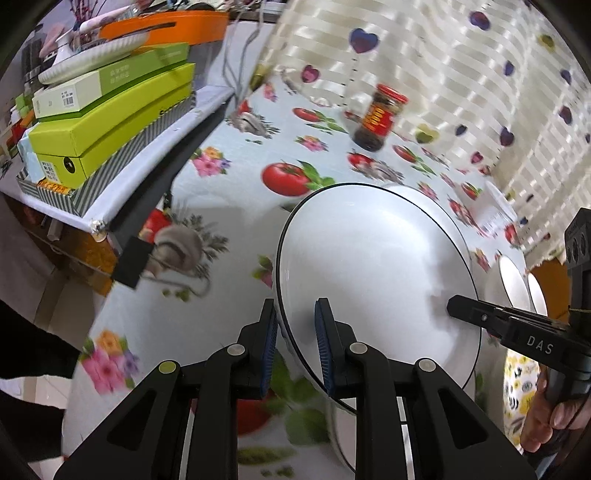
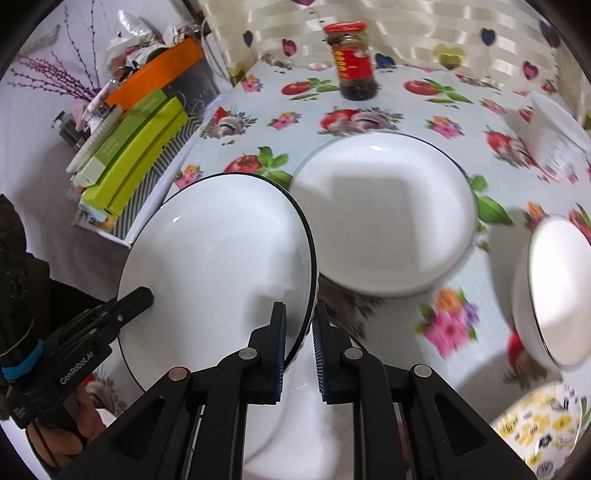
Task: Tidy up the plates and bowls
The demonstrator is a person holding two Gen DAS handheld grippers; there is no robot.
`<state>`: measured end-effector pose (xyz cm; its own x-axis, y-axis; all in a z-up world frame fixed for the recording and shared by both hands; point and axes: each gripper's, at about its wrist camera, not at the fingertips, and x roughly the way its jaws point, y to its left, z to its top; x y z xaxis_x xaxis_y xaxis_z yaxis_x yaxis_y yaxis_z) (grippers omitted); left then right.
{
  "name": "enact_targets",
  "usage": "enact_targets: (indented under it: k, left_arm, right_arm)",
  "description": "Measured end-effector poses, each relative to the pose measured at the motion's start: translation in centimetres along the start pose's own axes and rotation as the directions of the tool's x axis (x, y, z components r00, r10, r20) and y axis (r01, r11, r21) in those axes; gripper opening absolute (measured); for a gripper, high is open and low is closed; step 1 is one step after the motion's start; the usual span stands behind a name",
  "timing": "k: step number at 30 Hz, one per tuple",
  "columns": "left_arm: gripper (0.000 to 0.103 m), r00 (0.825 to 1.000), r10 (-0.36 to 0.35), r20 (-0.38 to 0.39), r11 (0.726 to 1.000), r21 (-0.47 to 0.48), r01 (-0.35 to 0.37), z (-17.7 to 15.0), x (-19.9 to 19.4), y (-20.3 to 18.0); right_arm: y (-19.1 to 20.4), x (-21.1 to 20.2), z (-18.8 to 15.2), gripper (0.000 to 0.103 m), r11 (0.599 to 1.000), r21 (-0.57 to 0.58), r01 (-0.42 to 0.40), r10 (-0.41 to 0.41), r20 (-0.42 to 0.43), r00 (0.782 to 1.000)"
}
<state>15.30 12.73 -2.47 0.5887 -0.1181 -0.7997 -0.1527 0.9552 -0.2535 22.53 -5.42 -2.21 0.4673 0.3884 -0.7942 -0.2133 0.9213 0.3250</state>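
Observation:
A white plate with a thin dark rim [image 1: 376,266] [image 2: 218,266] is held tilted above the table by both grippers. My left gripper [image 1: 295,343] is shut on its left edge; it also shows in the right wrist view [image 2: 142,295]. My right gripper [image 2: 300,343] is shut on its right edge, and its finger shows in the left wrist view [image 1: 452,306]. A second white plate [image 2: 384,214] lies flat behind it. A white bowl [image 2: 557,291] stands at the right. A yellow-patterned bowl [image 2: 539,432] sits at the lower right.
The table has a fruit-and-flower cloth [image 2: 424,107]. A red-lidded jar [image 2: 352,62] stands at the back. Stacked green boxes [image 1: 110,122] with an orange box [image 1: 166,27] sit on a side surface at the left. A white container [image 2: 554,136] is at the far right.

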Motion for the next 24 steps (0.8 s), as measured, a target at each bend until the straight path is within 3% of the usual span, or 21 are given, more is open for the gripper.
enact_targets:
  k: [8,24]
  left_arm:
    - [0.021,1.0,-0.008,-0.019,1.0,0.024,0.008,-3.3,-0.9,-2.2]
    - [0.021,0.999,0.021,-0.047,0.999,0.033,-0.019,-7.1,-1.2,-3.7]
  right_arm:
    - [-1.9,-2.0,-4.1,0.014,1.0,0.025,0.014,-0.015,0.003,1.0]
    - [-3.4,-2.4,-8.1,0.014,0.998,0.052,0.019,-0.018,-0.016,1.0]
